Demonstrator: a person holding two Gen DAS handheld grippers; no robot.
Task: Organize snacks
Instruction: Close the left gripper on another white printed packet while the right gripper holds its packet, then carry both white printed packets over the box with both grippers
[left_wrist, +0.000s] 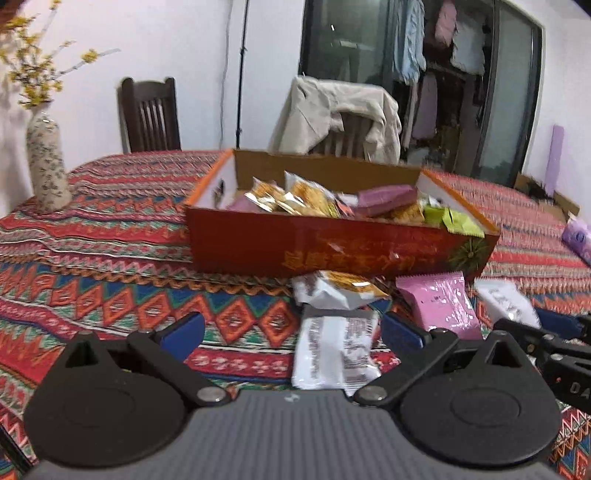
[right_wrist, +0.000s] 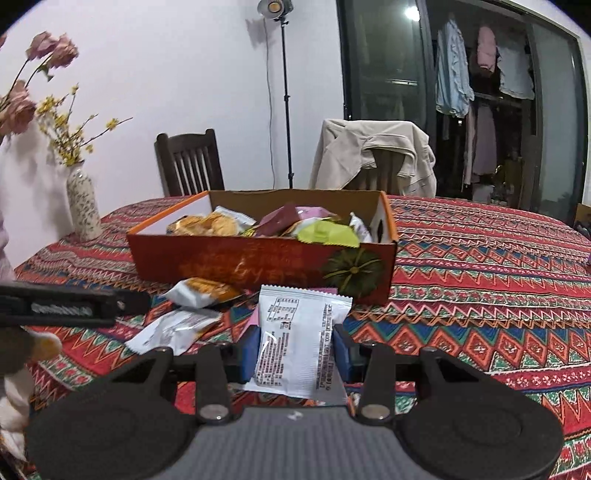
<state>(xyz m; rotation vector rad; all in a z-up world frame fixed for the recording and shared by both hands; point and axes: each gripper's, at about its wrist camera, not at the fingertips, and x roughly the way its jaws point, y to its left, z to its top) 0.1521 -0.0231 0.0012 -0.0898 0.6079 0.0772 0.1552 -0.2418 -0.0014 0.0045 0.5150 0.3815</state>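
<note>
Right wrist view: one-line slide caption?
Right gripper clamps a white snack packet before the red snack box on the patterned tablecloth.

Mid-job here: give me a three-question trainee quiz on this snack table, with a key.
1. True or false: the right tool is shut on a white packet.
2. Which is the left tool? A) open, holding nothing B) shut on a pink packet C) inside the box.
3. Fill in: the red box already holds ____.

Key: 1 true. 2 A: its blue fingers stand wide apart over another white packet lying on the tablecloth. 3 snacks, among them a green packet.
</note>
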